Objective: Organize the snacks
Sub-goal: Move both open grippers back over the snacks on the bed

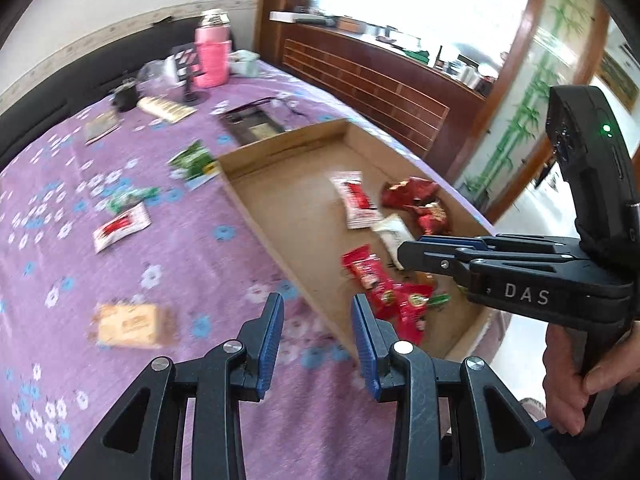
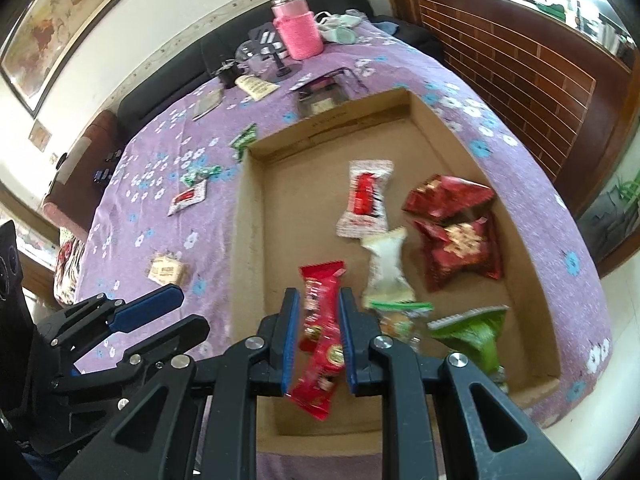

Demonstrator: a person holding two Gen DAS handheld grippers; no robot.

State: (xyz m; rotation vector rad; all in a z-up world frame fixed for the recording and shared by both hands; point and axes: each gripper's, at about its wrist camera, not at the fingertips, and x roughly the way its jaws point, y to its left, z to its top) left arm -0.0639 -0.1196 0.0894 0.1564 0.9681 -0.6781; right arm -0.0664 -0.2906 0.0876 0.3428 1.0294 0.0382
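1. My left gripper (image 1: 317, 334): jaws wide apart, nothing between them, hanging over the purple flowered tablecloth (image 1: 192, 248) just beside the near left wall of the cardboard box (image 1: 280, 152).
2. My right gripper (image 2: 318, 334): jaws narrowly parted, over the near end of the box. A long red snack packet (image 2: 322, 344) shows between the pads; whether they touch it or it is free I cannot tell, as it is blurred.
3. Cardboard box, shallow and open-topped, on the right part of the table. Contents, far to near: a white-and-red wrapped snack (image 2: 364, 204); two dark red crinkled bags (image 2: 460, 236) on the right side; a pale cream packet (image 2: 386, 268) in the middle; a green bag (image 2: 476, 336) at the near right; small green-and-clear wrappers beside it.
4. Snacks on the cloth, left of the box: a tan biscuit pack (image 1: 128, 326) nearest my left jaws; a white-and-red sachet (image 1: 120, 228) farther off; a green twisted sweet (image 1: 128, 198) just beyond it; a green packet (image 1: 194, 162) touching the box's far left corner.
5. Far end of the table: a pink flask (image 1: 214, 54) standing upright, a small dark stand, a cream packet and flat dark items, too blurred to name.
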